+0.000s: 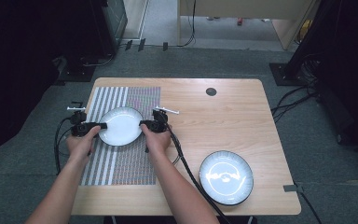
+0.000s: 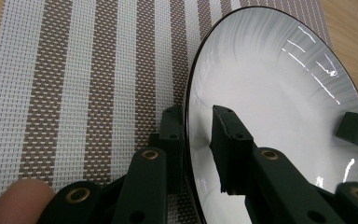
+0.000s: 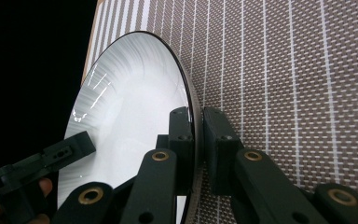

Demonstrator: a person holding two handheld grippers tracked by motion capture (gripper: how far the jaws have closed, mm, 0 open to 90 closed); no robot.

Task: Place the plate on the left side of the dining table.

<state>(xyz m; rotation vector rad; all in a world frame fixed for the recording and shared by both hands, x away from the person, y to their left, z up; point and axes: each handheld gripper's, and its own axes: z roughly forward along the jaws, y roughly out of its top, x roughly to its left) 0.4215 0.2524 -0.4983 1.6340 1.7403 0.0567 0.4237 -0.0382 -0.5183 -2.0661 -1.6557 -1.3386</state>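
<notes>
Together, both grippers clamp one white plate over the striped mat.

Jaws of the left gripper (image 1: 103, 125) pinch the plate (image 1: 120, 126) at its left rim, one jaw inside the bowl and one under it; jaws of the right gripper (image 1: 142, 124) pinch the opposite rim the same way. Beneath lies a woven placemat (image 1: 121, 163) with brown and pale stripes, spread on the left part of a light wooden worktop (image 1: 223, 121). A second plate (image 1: 226, 177) with a dark rim sits near the worktop's right front corner, well apart. Grey carpet (image 1: 214, 60) surrounds the worktop, with cables (image 1: 289, 100) trailing at the right and dark equipment on both sides.
</notes>
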